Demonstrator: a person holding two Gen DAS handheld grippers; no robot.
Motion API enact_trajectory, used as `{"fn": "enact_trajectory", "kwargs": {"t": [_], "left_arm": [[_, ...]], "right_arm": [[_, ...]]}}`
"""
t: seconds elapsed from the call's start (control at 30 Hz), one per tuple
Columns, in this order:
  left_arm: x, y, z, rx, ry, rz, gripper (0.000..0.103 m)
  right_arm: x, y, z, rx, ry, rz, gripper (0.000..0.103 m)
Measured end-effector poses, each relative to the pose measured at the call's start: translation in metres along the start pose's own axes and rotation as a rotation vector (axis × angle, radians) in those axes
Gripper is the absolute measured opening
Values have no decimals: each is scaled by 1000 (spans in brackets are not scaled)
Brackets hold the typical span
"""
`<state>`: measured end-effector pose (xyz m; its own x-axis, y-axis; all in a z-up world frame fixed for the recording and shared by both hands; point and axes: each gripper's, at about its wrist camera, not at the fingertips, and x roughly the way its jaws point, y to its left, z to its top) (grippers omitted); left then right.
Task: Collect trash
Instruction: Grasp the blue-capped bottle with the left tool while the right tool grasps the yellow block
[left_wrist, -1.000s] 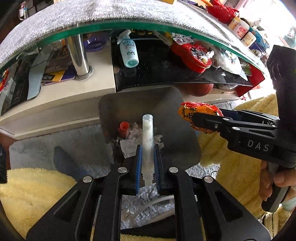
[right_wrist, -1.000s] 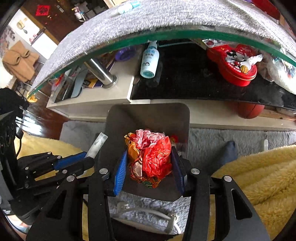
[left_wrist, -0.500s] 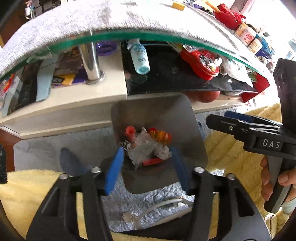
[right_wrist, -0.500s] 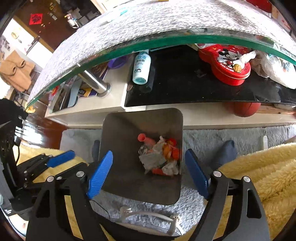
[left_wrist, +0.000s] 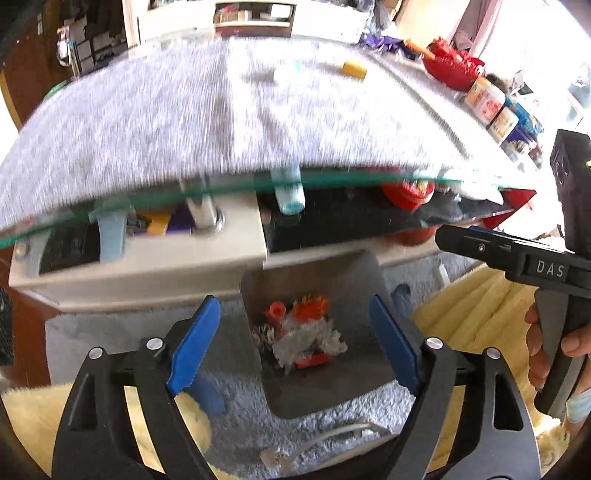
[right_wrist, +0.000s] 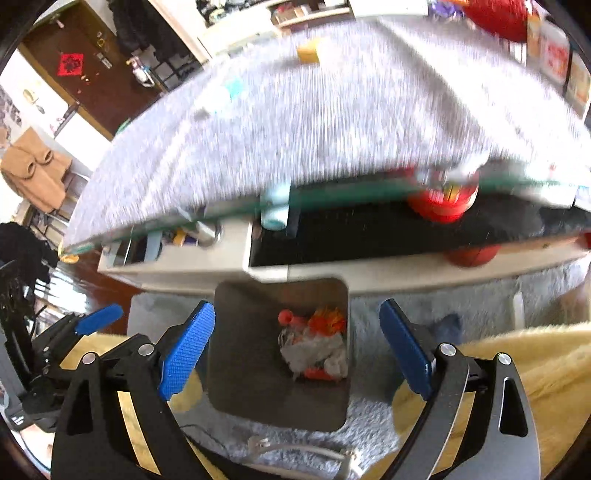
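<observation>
Left wrist view shows the left gripper (left_wrist: 291, 347) spread and empty above the bin (left_wrist: 314, 266), trash (left_wrist: 303, 336) lying inside; the right gripper (right_wrist: 295, 350) is likewise spread; a yellow piece (left_wrist: 354, 69) (blurred) on the tabletop (left_wrist: 184, 122) probably remains

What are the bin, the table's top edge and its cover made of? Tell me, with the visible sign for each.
Bin: likely brushed metal, with a dull grey sheen on smooth walls.
Table edge: apparently glass, given its green-tinted translucent rim.
Cover: grey textile, seemingly woven or knitted; motion blur hides the weave.
</observation>
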<state>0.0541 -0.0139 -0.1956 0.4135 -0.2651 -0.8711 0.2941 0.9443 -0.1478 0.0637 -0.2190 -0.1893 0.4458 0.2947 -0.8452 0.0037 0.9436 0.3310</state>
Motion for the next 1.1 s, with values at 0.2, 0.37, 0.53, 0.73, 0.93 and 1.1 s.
{"fn": "enact_trajectory", "kwargs": {"t": [0.2,0.37,0.53,0.73,0.93,1.1], "left_arm": [[-10,0,40,13,-63,12,85],[0,2,74,22,-73,19,85],[23,5,105,24,-58,27,85],[47,7,132,26,-45,21,84],[66,11,163,26,-45,20,79],[85,9,184,43,-27,39,52]], "right_arm": [[-16,-6,44,-7,-93,-37,98],[-9,-13,81,-7,-120,-68,98],[8,-16,117,-10,-136,-72,98],[35,-12,148,-54,-139,-126,97],[55,-9,170,-69,-140,-122,95],[66,-8,186,-70,-140,-119,92]]}}
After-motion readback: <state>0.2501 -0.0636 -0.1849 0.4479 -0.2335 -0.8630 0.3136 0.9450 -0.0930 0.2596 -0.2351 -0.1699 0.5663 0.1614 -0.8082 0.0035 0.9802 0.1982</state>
